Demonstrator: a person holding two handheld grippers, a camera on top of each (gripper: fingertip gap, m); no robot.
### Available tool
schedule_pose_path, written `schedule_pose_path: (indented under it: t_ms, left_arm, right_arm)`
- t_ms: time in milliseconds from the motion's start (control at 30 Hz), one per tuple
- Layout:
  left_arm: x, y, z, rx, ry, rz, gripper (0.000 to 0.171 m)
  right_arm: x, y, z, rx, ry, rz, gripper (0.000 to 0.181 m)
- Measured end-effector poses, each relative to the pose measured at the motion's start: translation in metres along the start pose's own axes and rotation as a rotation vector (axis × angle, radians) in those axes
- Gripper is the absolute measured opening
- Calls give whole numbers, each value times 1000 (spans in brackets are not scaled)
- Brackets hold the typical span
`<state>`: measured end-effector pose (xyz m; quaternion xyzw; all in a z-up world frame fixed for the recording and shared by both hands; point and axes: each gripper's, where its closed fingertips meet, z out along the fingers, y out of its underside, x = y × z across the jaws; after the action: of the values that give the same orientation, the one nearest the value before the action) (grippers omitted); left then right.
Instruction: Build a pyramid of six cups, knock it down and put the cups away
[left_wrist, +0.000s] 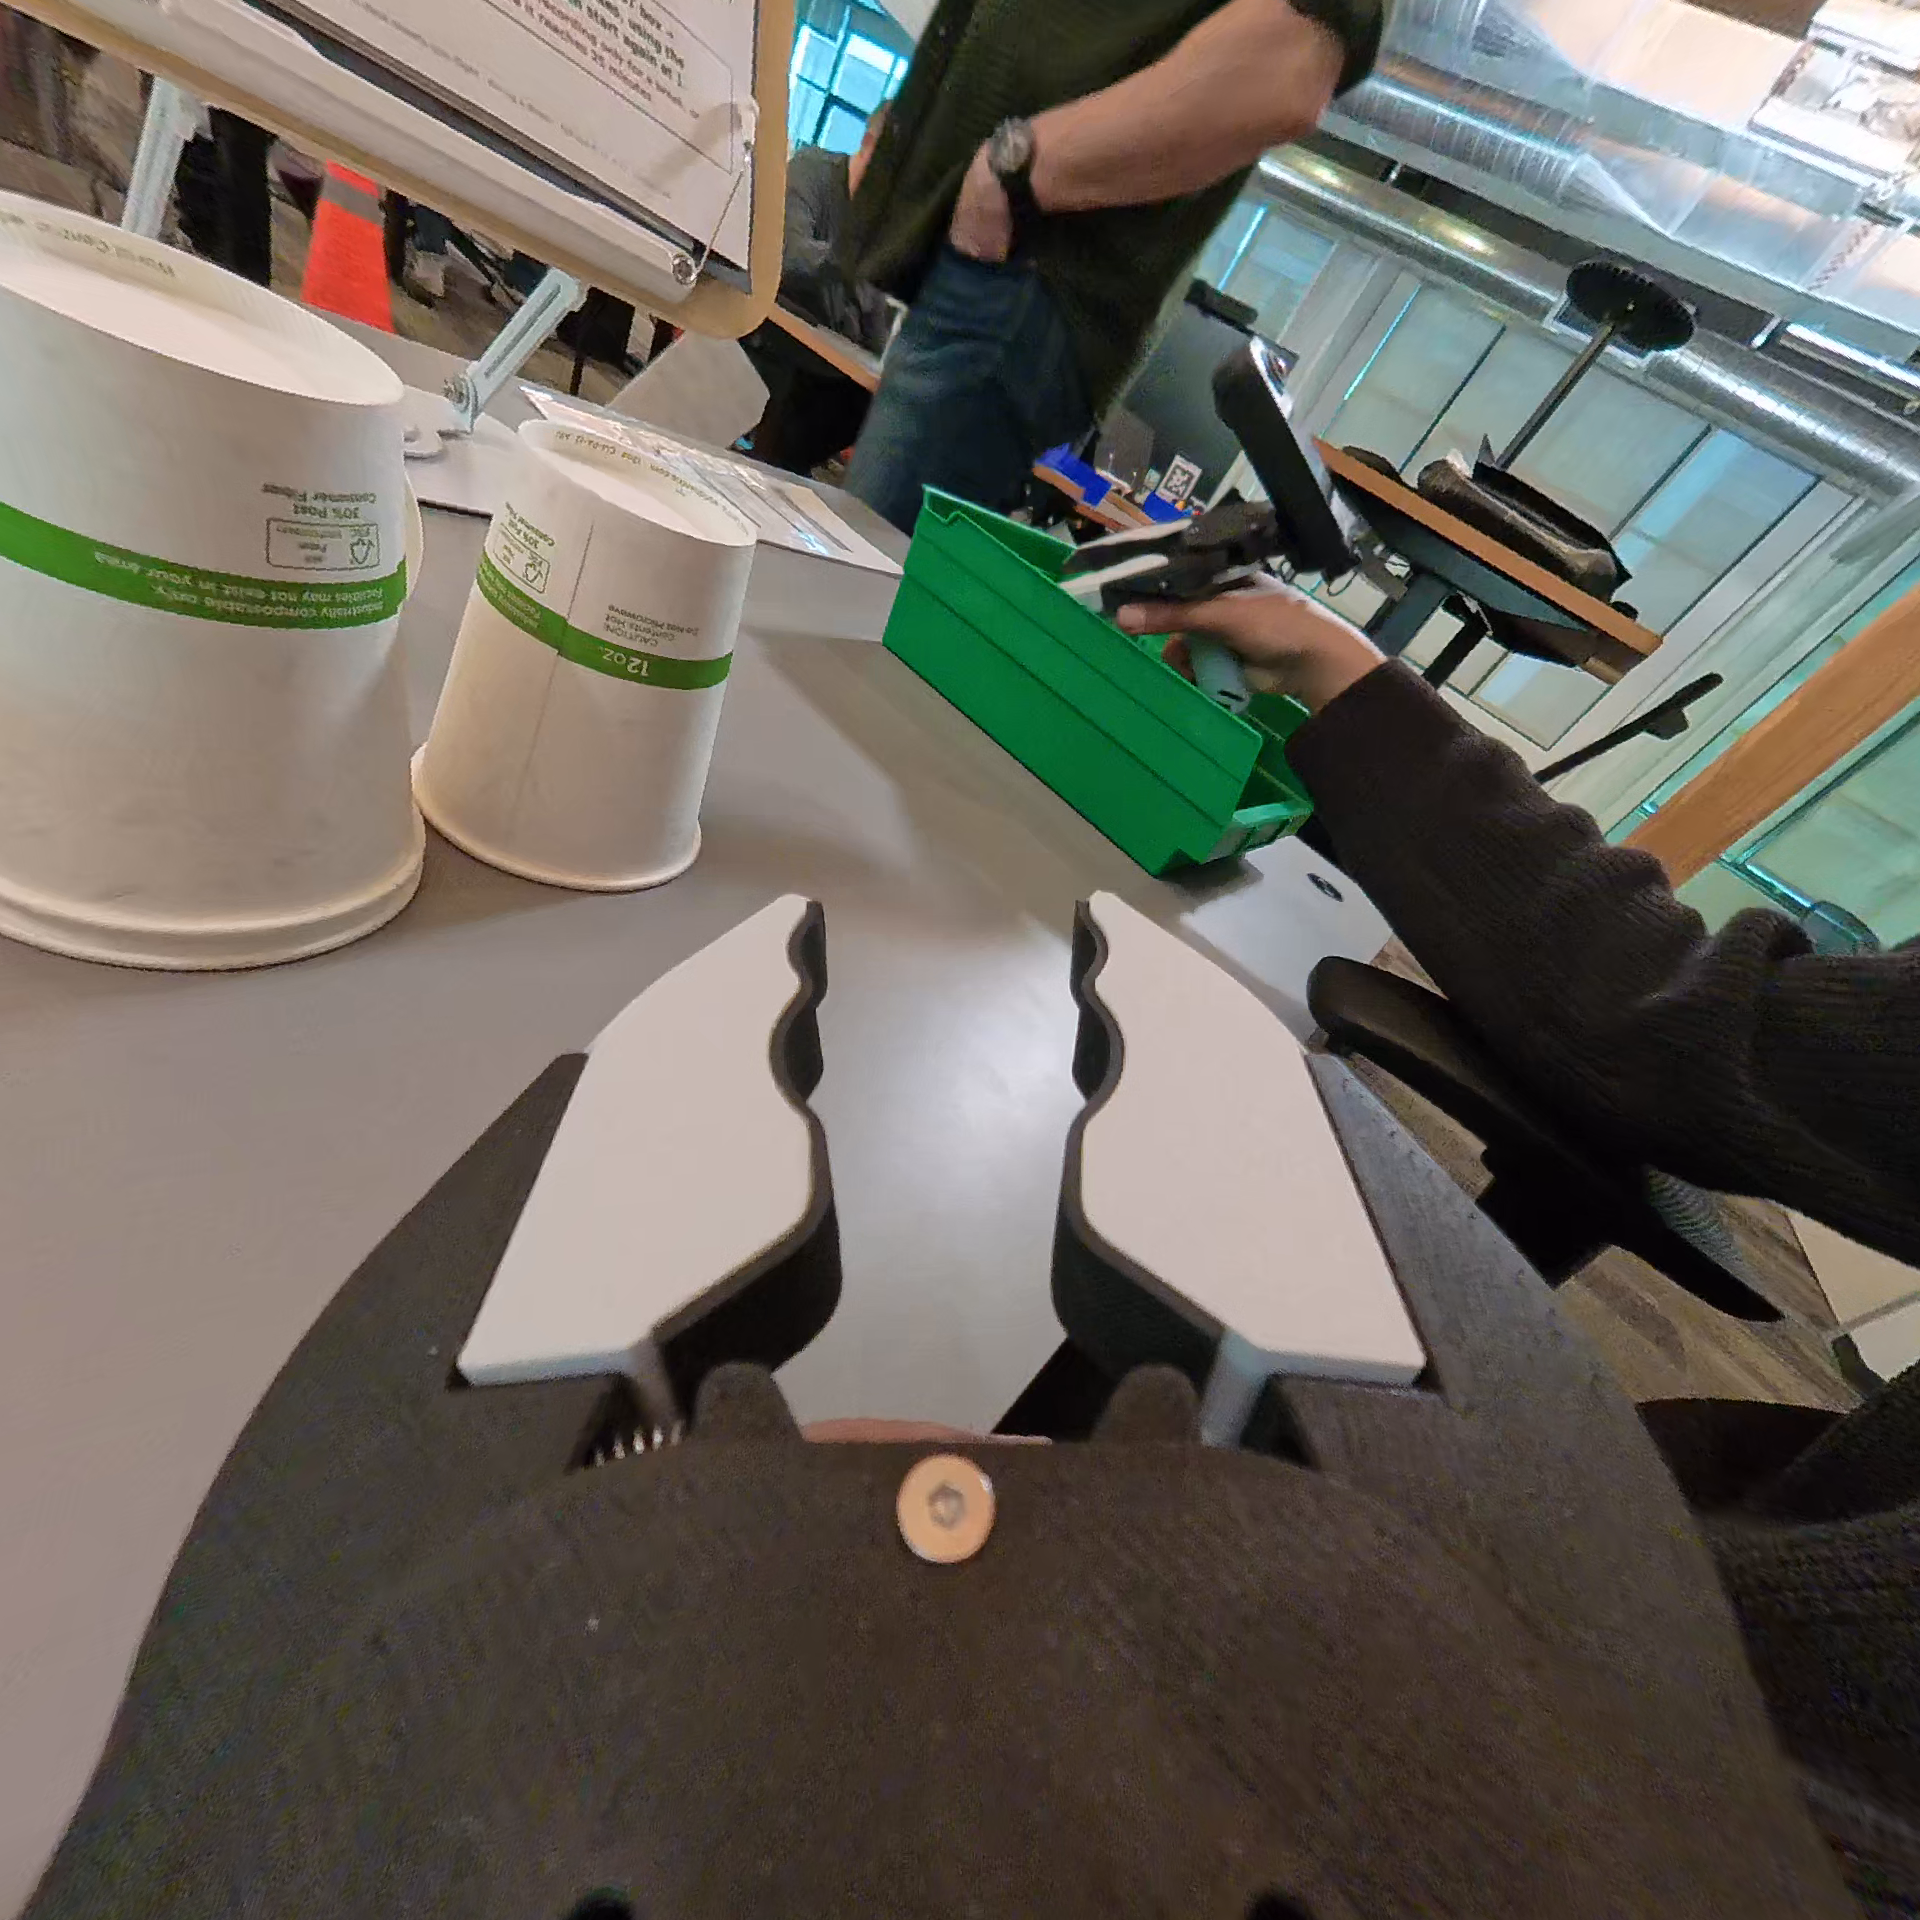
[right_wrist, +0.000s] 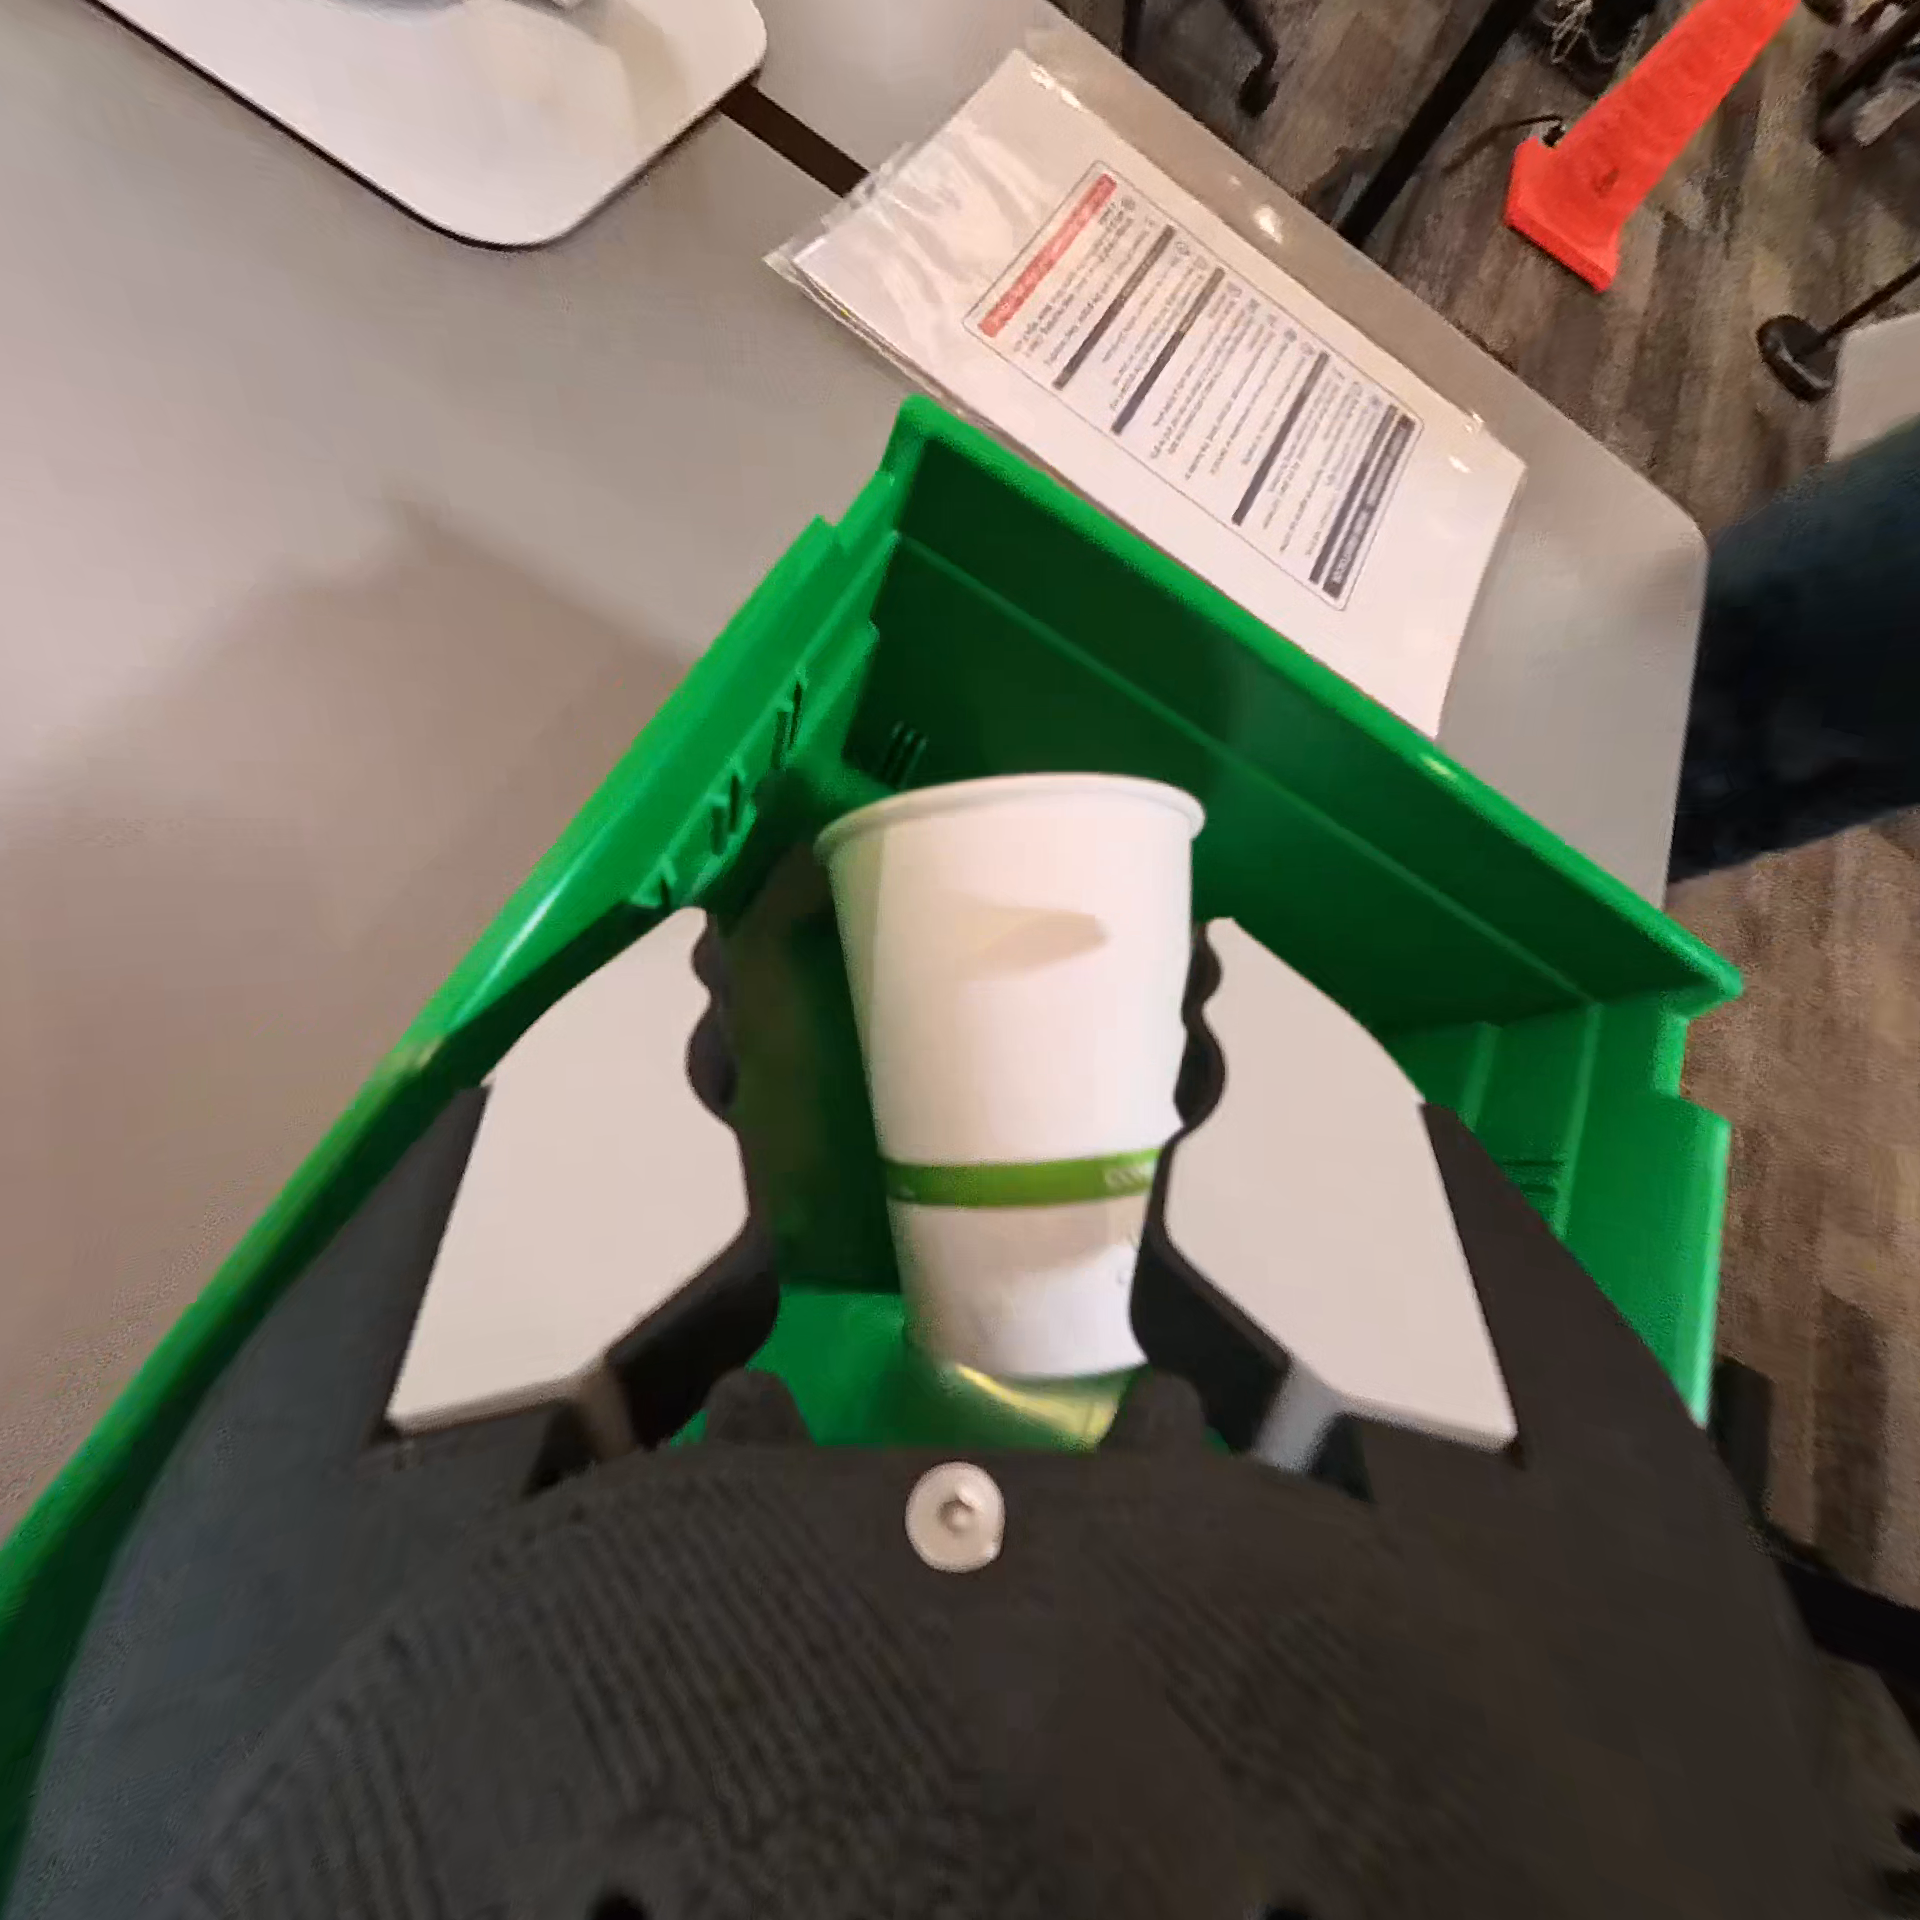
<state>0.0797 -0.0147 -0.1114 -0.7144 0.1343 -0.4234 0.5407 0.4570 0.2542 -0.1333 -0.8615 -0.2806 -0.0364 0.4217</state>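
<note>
Left wrist view: the left tool (left_wrist: 948, 1023) hovers low over the grey bench (left_wrist: 260, 1143), its fingers apart and empty. Two white paper cups with green bands stand upside down to the far left, a large cup (left_wrist: 187, 623) and a smaller cup (left_wrist: 592, 665), just beside each other. Farther right, the right tool (left_wrist: 1117, 571) reaches into a green bin (left_wrist: 1060, 696).

Right wrist view: the right tool (right_wrist: 951, 1039) is spread around a white cup (right_wrist: 1023, 1049) lying in the green bin (right_wrist: 644, 821); the right finger touches it, the left stands clear. Printed sheets (right_wrist: 1174, 384) lie beyond.
</note>
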Motion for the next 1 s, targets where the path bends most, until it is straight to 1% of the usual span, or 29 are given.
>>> schedule_pose_path:
  t_ms: [67,100,133,167,200,267,367,467,533,600,667,733,1000]
  left_arm:
    - [-2,3,2,-12,-3,-1,46]
    - [-3,3,2,-16,-5,-3,46]
    - [-3,4,3,-18,-4,-5,46]
    - [-3,3,3,-17,-1,-9,46]
    - [-2,2,3,-14,5,-13,46]
    - [2,-1,3,-3,22,-23,46]
    - [7,-2,3,-1,45,-30,46]
    - [10,-4,5,2,61,-15,46]
    - [13,-5,7,-2,79,-15,46]
    - [15,-6,11,-3,95,-19,46]
    - [16,-6,17,-6,113,-28,46]
    - [19,-5,22,-17,136,-36,46]
    - [30,4,41,-73,201,-12,46]
  right_arm:
    - [3,4,13,-60,51,-14,79]
    - [6,9,18,-91,90,-27,80]
    - [9,12,21,-105,133,-49,77]
    - [14,14,21,-104,179,-72,68]
    - [18,16,20,-106,206,-79,67]
    - [21,16,16,-89,213,-54,67]
    - [29,5,-2,30,224,22,66]
    - [39,-12,-30,228,239,132,65]
    - [44,-12,-45,324,248,228,64]
    - [43,-1,-51,356,240,303,64]
    - [36,19,-48,285,212,306,64]
    - [35,34,-50,232,231,264,62]
    - [28,59,-68,72,201,241,61]
